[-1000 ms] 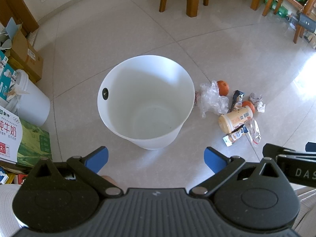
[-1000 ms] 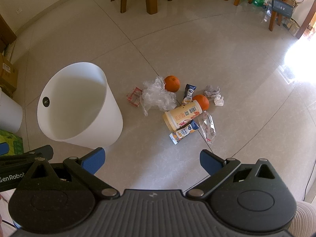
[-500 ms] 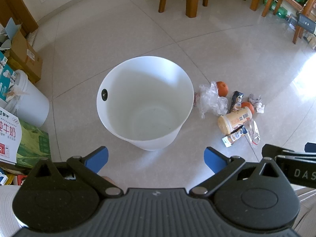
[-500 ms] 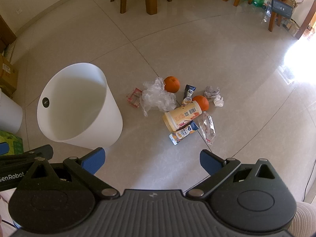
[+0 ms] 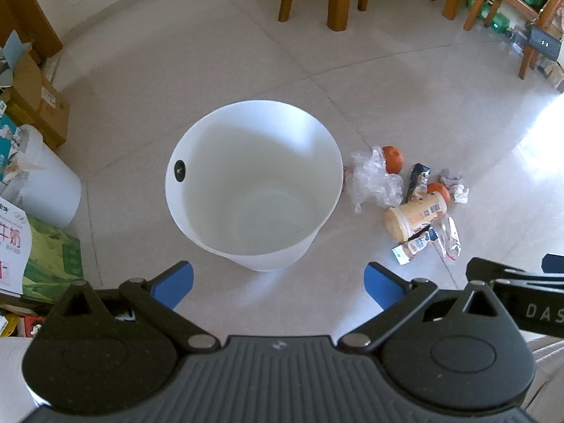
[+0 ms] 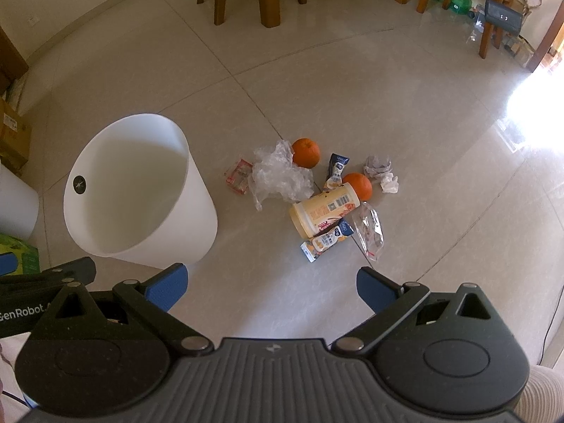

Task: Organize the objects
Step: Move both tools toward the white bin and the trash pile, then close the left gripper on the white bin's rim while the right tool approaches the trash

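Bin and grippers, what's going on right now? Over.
Left gripper open, empty, above the bin. Right gripper open, empty, facing the litter: oranges, jar, wrappers. Bin empty. Nothing in the way.

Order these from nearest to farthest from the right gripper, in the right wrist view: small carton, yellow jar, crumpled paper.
From the right gripper:
1. Small carton, just ahead on the floor.
2. Yellow jar, lying behind the carton.
3. Crumpled paper, farther back, to the right.
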{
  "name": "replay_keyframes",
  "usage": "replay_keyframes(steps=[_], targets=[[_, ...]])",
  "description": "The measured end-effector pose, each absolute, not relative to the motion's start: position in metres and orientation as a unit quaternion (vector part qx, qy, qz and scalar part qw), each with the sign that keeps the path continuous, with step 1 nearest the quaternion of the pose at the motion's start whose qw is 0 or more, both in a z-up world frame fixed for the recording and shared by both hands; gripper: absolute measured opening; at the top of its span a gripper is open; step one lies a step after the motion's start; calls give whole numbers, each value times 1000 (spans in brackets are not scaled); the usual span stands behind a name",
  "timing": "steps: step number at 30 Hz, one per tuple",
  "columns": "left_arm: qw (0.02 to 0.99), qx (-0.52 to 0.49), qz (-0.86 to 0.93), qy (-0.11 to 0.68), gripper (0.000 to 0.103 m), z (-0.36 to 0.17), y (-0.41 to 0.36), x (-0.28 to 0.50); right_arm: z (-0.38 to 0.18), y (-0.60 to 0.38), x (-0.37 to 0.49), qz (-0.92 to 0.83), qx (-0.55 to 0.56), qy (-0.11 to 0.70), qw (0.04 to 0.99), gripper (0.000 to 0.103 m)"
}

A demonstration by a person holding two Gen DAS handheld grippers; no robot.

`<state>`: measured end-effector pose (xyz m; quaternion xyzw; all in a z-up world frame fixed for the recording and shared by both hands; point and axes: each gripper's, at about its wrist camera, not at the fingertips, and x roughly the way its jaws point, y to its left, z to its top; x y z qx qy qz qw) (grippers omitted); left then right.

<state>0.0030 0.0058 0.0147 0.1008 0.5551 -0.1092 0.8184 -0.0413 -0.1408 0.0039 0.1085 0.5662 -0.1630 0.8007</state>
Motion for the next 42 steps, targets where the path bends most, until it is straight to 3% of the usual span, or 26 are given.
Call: replay_keyframes(steps=[24, 42], targets=[[832, 114, -133, 526, 102, -16, -3, 36, -19, -145, -18, -150, 81, 558, 812, 103], [849, 137, -143, 491, 102, -64, -1, 79, -75, -161, 21, -134, 80, 537, 829, 103]])
